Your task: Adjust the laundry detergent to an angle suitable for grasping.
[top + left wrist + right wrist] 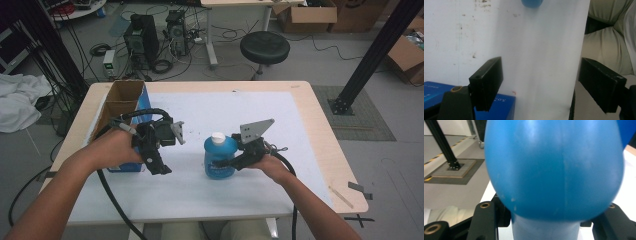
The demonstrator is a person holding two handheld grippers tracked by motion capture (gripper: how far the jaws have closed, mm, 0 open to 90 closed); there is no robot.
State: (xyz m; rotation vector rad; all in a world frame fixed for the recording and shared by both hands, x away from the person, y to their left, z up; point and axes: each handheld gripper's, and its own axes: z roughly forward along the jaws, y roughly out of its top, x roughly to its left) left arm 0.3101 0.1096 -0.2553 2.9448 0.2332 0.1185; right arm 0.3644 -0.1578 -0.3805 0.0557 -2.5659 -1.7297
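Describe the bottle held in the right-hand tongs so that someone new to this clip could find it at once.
Start at the white sheet covering the wooden table. Near its middle, right of the open cardboard box, the right tongs are shut on the blue bottle. It is the sheet's one rounded blue thing, topped by a white cap.

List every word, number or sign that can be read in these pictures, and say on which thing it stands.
Nothing can be read with certainty.
Blue plastic bottle with white cap: its label print is too small and blurred in the high view.
Blue cardboard box: white characters, perhaps digits, blurred and partly hidden in the left gripper view.
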